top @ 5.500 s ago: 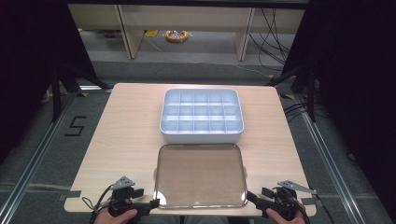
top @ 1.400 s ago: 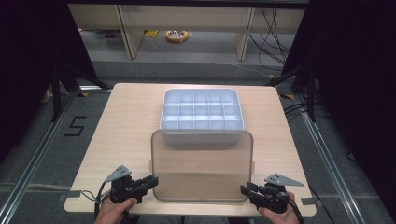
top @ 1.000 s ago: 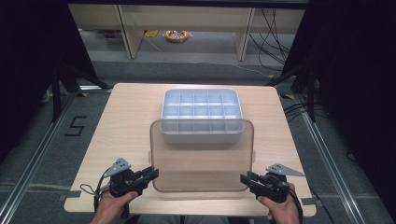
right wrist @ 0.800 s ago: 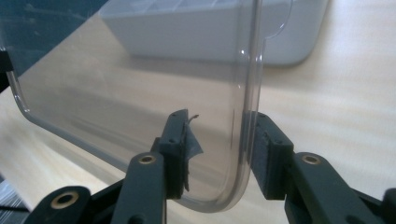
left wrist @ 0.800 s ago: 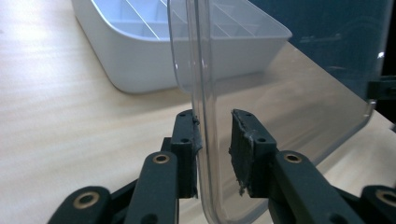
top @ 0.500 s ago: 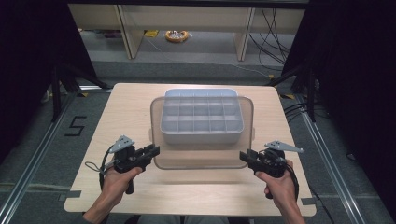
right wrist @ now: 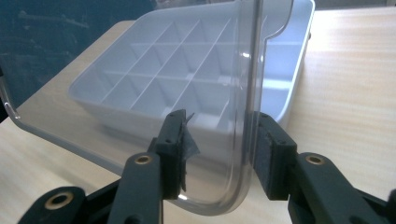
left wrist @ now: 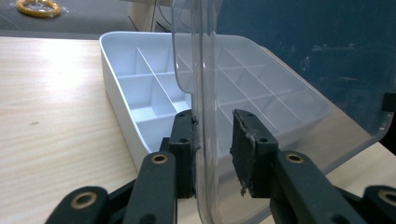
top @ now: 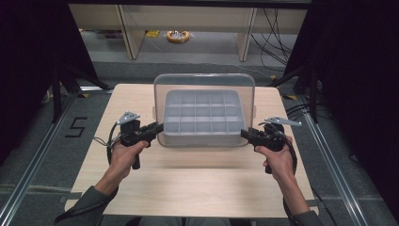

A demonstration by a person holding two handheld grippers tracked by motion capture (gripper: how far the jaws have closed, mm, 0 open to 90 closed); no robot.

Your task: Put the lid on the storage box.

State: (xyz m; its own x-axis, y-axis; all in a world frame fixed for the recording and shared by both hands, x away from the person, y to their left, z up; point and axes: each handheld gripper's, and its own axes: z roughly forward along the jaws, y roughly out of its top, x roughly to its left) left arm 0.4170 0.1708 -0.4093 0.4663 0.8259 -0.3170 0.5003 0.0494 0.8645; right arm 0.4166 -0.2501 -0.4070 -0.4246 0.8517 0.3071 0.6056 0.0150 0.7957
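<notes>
Clear lid (top: 204, 89) now lifted from frame bottom to over divided tray (top: 202, 117), left gripper (top: 157, 128) clamped on its edge, right gripper (top: 244, 133) easing open around it — nearly ready to seat.

The high view looks forward and down on the divided tray (top: 202, 117) from above the near bench (top: 188, 179) edge. Both gripper views face this tray (left wrist: 140, 93) closely from opposite sides.

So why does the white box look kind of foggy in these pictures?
In the high view you see the divided box through the clear lid, which dulls it grey. In the left gripper view the lid's curved edge bends the dividers behind it, and the table glares pale. In the right gripper view the box shows hazy through the lid.
</notes>
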